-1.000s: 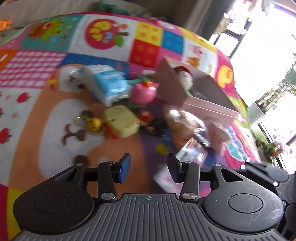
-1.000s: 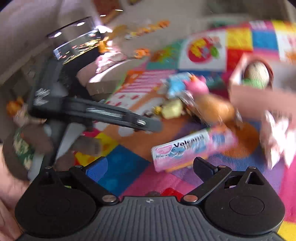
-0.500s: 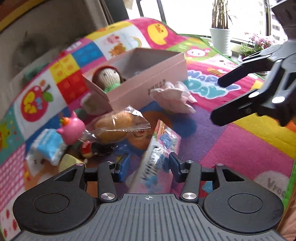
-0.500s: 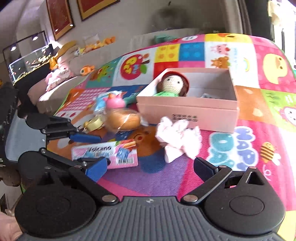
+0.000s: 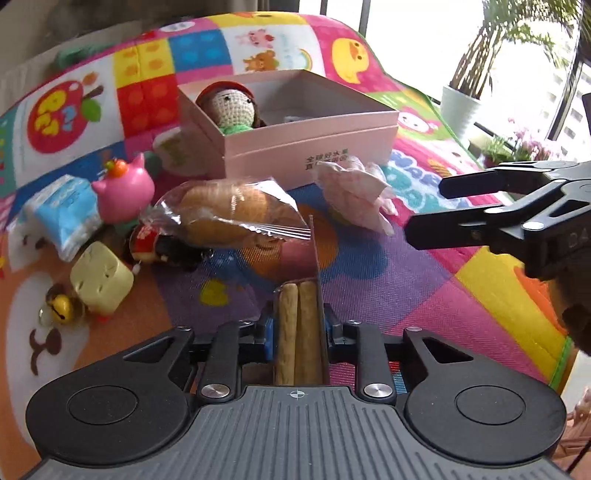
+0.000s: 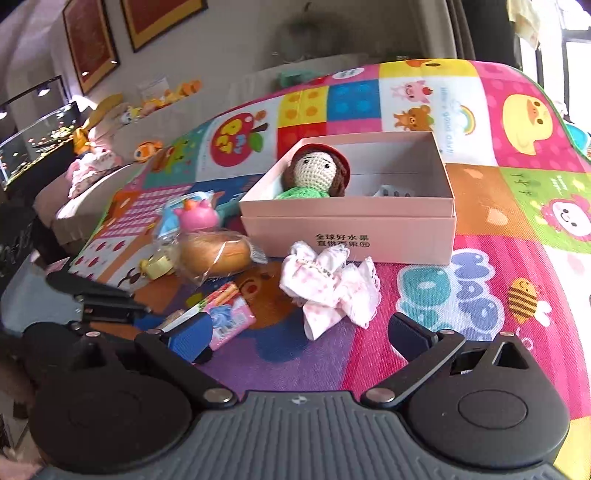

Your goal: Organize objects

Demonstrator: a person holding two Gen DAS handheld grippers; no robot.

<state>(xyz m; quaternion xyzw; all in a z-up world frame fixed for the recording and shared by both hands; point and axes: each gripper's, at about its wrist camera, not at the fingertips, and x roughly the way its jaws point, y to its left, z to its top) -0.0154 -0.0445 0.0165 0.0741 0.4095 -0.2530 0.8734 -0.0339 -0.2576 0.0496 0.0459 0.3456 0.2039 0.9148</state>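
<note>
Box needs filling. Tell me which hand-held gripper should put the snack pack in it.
Left. The left hand-held gripper is already shut on the snack pack; the right hand-held gripper is open and empty. The pink box lies ahead.

Inside the pink box [image 6: 347, 236], the crocheted doll [image 6: 317, 171] is hidden below its shoulders, and a small item [image 6: 391, 191] beside it perhaps packaging.

A white planter [image 5: 460, 110] holding a tall leafy plant [image 5: 517, 37] stands by the bright window, with small pink flowers [image 5: 526, 142] just beside it. On the far wall hang two dark-framed pictures [image 6: 162, 20], above a glass tank [image 6: 40, 136] with lit spots inside. Near the tank lies a heap of plush toys [image 6: 98, 147].
</note>
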